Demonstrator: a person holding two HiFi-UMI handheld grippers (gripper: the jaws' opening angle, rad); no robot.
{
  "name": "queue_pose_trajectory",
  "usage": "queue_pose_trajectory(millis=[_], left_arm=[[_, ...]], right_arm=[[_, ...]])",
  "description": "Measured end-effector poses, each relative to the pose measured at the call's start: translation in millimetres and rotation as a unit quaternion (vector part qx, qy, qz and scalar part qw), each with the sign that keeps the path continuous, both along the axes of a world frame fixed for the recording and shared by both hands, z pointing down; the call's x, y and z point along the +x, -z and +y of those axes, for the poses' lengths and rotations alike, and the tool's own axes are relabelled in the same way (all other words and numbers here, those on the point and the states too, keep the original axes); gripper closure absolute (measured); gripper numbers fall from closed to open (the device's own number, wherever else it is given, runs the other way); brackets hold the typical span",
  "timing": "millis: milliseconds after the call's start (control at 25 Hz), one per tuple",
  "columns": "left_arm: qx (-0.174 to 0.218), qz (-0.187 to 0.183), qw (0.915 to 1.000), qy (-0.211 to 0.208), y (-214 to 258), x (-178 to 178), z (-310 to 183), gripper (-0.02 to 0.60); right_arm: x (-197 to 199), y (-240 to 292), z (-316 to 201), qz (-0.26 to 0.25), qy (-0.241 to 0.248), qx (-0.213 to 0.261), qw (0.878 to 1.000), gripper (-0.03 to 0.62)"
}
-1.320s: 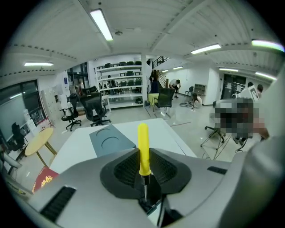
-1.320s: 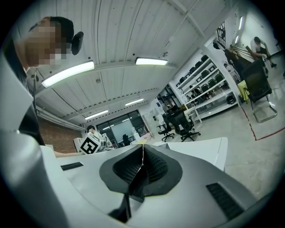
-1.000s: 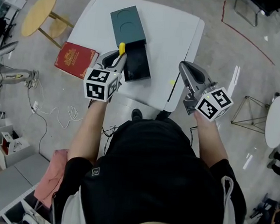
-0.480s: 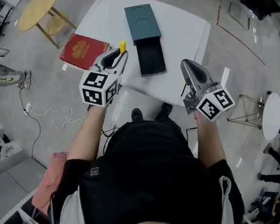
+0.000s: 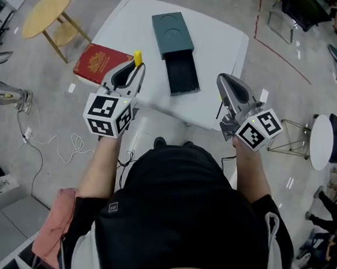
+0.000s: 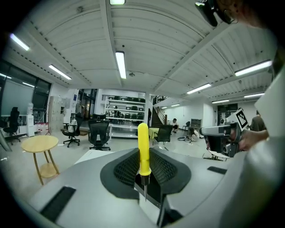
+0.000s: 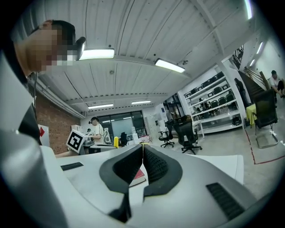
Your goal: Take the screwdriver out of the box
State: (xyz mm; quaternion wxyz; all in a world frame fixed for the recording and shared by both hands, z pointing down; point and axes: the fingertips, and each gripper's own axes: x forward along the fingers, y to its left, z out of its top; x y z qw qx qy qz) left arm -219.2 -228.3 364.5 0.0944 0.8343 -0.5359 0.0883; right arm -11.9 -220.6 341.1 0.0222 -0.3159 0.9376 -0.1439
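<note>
Big open workshop, grey floor, white table [image 5: 223, 42] in front of the person. Closest in, the left gripper [image 5: 134, 70] has its jaws partly closed and clamped on the screwdriver [image 5: 137, 58], gripping low on the yellow handle. In the left gripper view it stands upright across the jaws, handle at 12 o'clock, thin tip at 6.

The right gripper [image 5: 223, 82] sits out at 3 o'clock from the left one, jaws pressed together on nothing. A red book [image 5: 101, 63] is just beside the left jaws at 9 o'clock.

Further out, the dark green box [image 5: 171, 31] has its drawer [image 5: 182, 73] slid open – roughly 1 o'clock from the left jaws, 11 from the right, clearly apart from the screwdriver. So I'd say it's out, and any set-down belongs to the left hand – tip goes down first
</note>
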Motion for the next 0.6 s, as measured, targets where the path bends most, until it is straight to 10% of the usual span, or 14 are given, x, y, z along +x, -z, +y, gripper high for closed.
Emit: queue_pose_trajectory(millis=[600], left_arm=[[0.034,0.007,0.9989,0.031,29.6,35.0,1.7,0.505]], right_arm=[[64.6,18.9,-15.3,-0.006,-0.013,0.023,1.000,0.565]])
